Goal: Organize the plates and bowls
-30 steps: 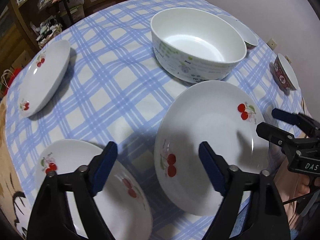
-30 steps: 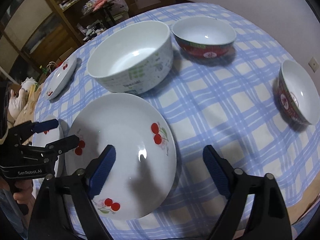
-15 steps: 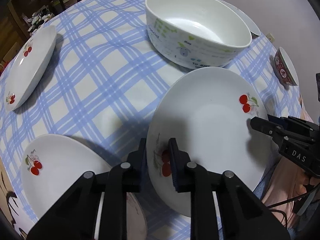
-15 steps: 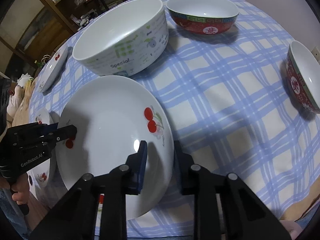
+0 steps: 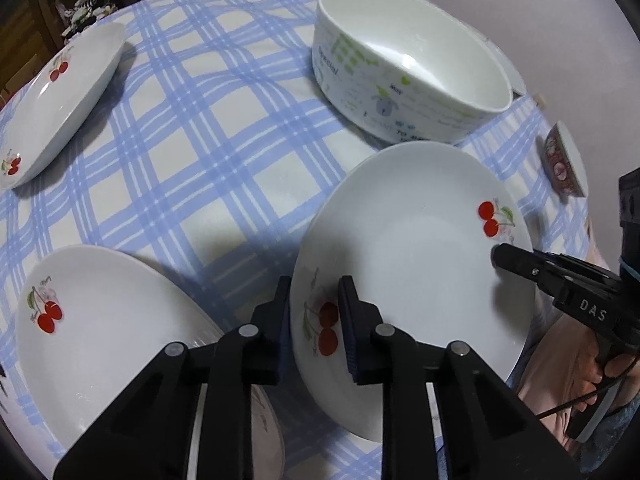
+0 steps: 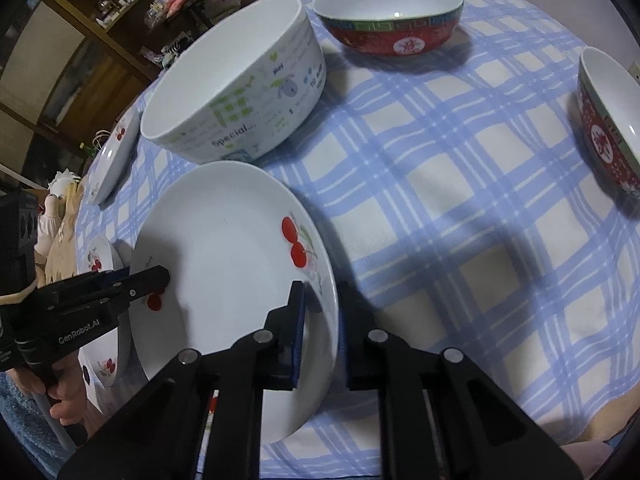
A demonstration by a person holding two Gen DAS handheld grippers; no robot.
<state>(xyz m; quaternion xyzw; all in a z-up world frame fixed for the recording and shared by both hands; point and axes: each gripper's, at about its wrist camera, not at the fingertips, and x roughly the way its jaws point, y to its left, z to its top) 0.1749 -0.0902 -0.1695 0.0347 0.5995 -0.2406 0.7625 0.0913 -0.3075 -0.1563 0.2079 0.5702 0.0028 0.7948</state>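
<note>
A large white plate with red cherries (image 5: 408, 248) (image 6: 224, 248) lies near the table's front edge. My left gripper (image 5: 314, 292) is shut on its left rim, one pad inside the plate and one outside. My right gripper (image 6: 322, 292) has the opposite rim between its pads, which press on it as the jaws are closing. Each gripper shows in the other's view: the right gripper (image 5: 500, 256) at the plate's right edge, the left gripper (image 6: 160, 276) at its left edge. A second cherry plate (image 5: 100, 320) (image 6: 98, 260) lies just left of the held one.
A big white printed bowl (image 5: 400, 72) (image 6: 240, 104) stands just behind the plate. A third cherry plate (image 5: 60, 96) (image 6: 116, 152) rests at the far left. Two red bowls (image 6: 388, 20) (image 6: 608, 120) sit at the back and right on the blue checked tablecloth (image 5: 208, 152).
Both grippers went from wide open above the plate to closed on its opposite rims. Both views have drawn closer to the plate and tipped a little.
</note>
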